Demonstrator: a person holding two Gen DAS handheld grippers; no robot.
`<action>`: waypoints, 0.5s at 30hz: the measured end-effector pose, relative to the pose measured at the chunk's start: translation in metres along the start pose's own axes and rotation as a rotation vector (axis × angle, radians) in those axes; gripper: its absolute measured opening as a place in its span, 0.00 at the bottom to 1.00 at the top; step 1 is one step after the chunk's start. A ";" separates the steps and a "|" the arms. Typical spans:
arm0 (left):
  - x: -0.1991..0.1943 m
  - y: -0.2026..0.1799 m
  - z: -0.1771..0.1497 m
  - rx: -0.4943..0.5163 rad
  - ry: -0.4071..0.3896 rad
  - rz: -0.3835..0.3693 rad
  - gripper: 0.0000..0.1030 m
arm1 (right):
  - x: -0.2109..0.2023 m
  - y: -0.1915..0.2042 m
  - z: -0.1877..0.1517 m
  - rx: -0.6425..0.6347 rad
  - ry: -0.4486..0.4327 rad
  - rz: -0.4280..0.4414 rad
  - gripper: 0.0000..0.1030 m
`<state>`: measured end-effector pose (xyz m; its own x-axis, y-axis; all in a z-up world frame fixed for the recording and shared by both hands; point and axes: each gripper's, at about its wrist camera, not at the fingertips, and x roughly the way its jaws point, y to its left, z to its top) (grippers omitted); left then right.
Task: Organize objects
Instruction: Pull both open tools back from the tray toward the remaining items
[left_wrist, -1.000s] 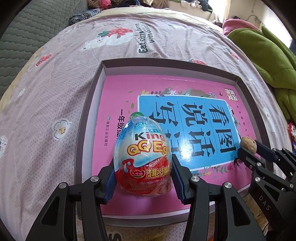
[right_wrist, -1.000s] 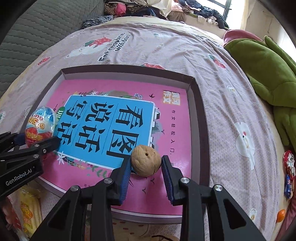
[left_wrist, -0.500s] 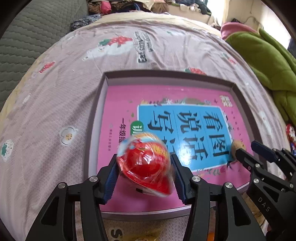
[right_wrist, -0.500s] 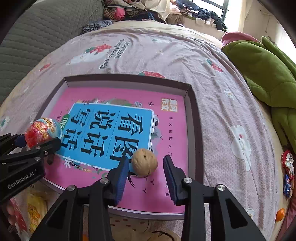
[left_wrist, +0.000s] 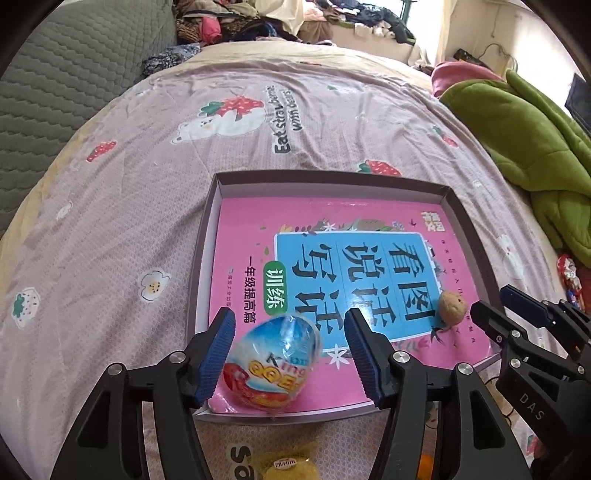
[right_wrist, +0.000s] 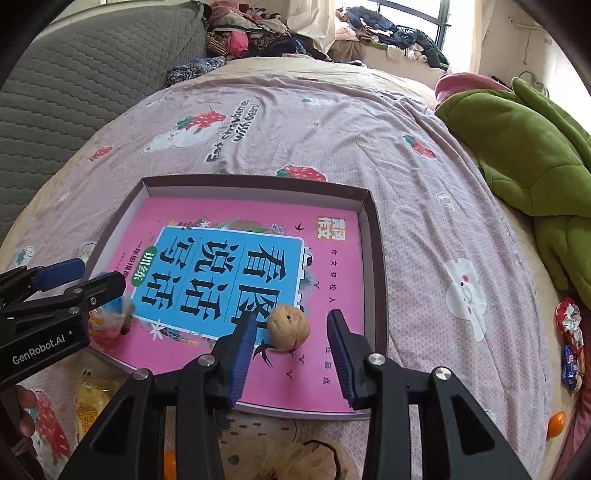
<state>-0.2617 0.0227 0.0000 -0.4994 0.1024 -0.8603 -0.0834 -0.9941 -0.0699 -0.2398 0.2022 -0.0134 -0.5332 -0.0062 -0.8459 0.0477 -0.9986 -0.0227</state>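
Fingers of the left gripper (left_wrist: 290, 350) are standing spread, its jaws having just been opening, with the wrapped toy egg (left_wrist: 272, 363) lying tilted on its side between them; the egg is sitting close against the left blue pad, whether touching cannot be told, and apart from the right pad. Fingers of the right gripper (right_wrist: 291, 347) are likewise standing spread, its jaws having just been opening, with the walnut (right_wrist: 289, 327) resting between them and clear of both pads. Both items are lying on the pink workbook (right_wrist: 332, 266), which is filling the floor of a shallow open box (right_wrist: 373, 206); the egg is sitting near the box's near left corner, the walnut towards its near right side, the two well apart. The box is resting on a bed covered in a pink strawberry-print sheet (left_wrist: 147, 184). A green plush blanket (right_wrist: 524, 147) is lying at the bed's right side. A yellow snack packet (left_wrist: 288, 463) is lying just outside the box's near edge. A small orange fruit (right_wrist: 556, 422) and some wrapped sweets (right_wrist: 570, 332) are lying by the bed's right edge. A heap of clothes (right_wrist: 258, 33) is lying at the far end.
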 end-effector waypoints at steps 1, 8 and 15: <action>-0.002 -0.001 0.000 0.000 -0.003 0.001 0.61 | -0.002 0.000 0.000 0.000 -0.004 0.002 0.39; -0.025 0.001 -0.001 -0.009 -0.048 0.003 0.62 | -0.021 -0.002 0.000 0.007 -0.033 0.010 0.39; -0.048 0.005 -0.008 -0.043 -0.083 -0.001 0.66 | -0.050 -0.002 -0.003 0.015 -0.090 0.035 0.49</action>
<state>-0.2316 0.0124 0.0372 -0.5689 0.1047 -0.8157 -0.0482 -0.9944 -0.0940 -0.2109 0.2051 0.0278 -0.6053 -0.0452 -0.7947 0.0551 -0.9984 0.0148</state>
